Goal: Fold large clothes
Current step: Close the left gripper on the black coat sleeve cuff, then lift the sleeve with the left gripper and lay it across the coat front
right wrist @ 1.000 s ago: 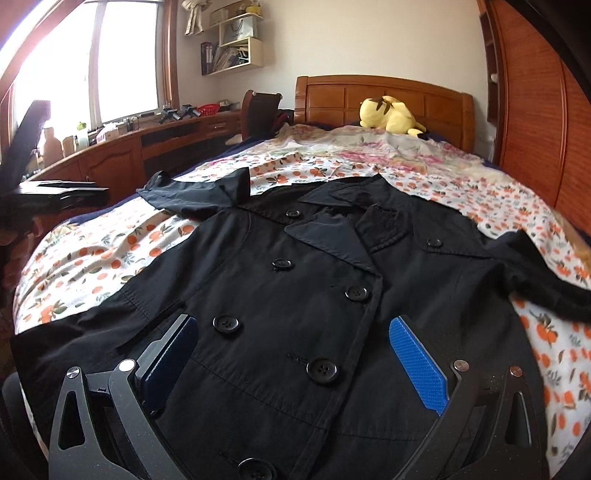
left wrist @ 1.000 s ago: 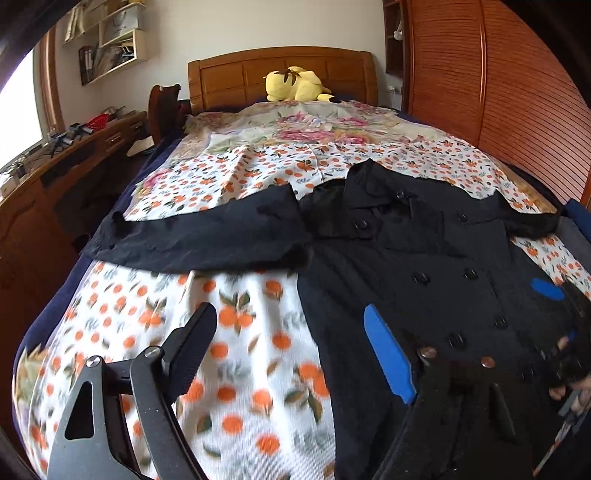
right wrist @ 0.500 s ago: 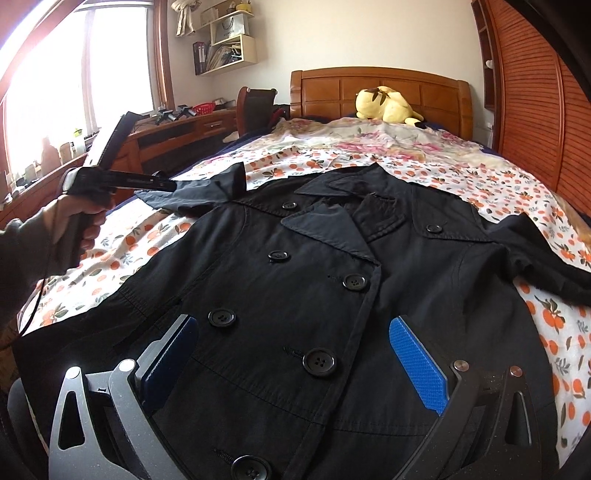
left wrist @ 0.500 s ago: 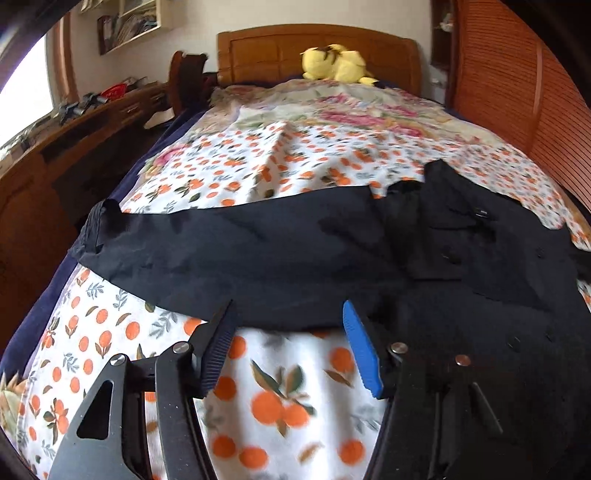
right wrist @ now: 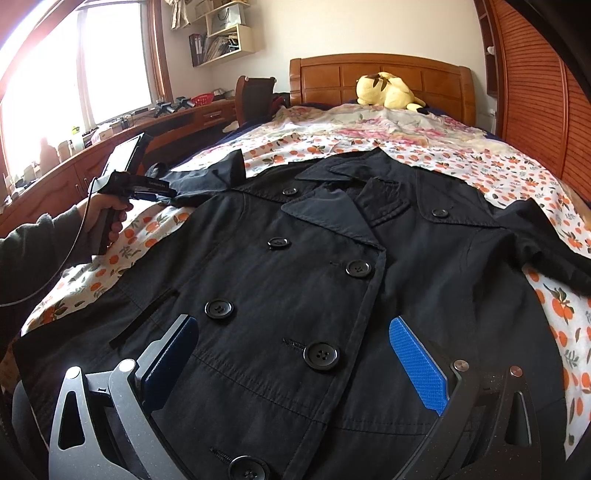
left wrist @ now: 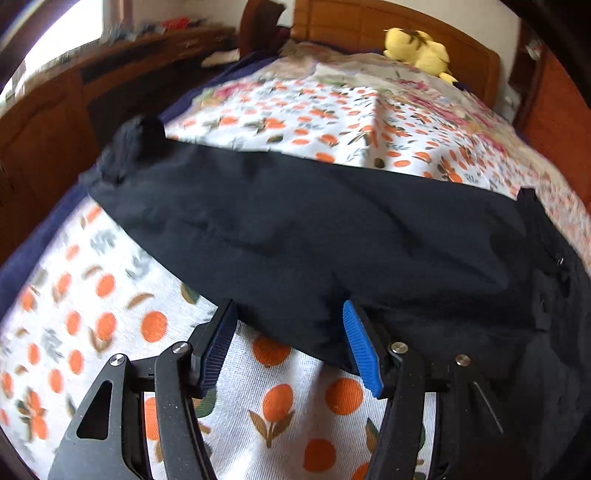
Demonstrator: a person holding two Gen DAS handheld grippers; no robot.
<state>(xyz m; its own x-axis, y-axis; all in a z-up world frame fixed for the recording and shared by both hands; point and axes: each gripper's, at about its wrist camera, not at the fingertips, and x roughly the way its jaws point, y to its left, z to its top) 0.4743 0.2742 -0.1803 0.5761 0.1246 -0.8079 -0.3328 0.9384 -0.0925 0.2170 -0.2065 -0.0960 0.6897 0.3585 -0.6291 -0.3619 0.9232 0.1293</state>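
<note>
Your left gripper (left wrist: 290,325) is straddling the lower edge of the coat's sleeve (left wrist: 295,229), jaws just narrowed but pads not pressing. Your right gripper (right wrist: 291,354) is hovering wide apart over the smooth black buttoned coat (right wrist: 314,258) spread on the orange-print sheet (right wrist: 517,173); only this view is showing buttons. No readable writing.

My black buttoned coat (right wrist: 295,280) lies on white bedsheet with orange-fruit print (left wrist: 110,314). Yellow plush toy (right wrist: 386,90), reddish-brown wooden headboard (right wrist: 332,77), blue gripper pads (right wrist: 419,365).

Yellow plush toy (right wrist: 386,90) (by wooden headboard (right wrist: 380,74)), orange-print bedspread (left wrist: 110,321), wall shelf (right wrist: 225,33)
</note>
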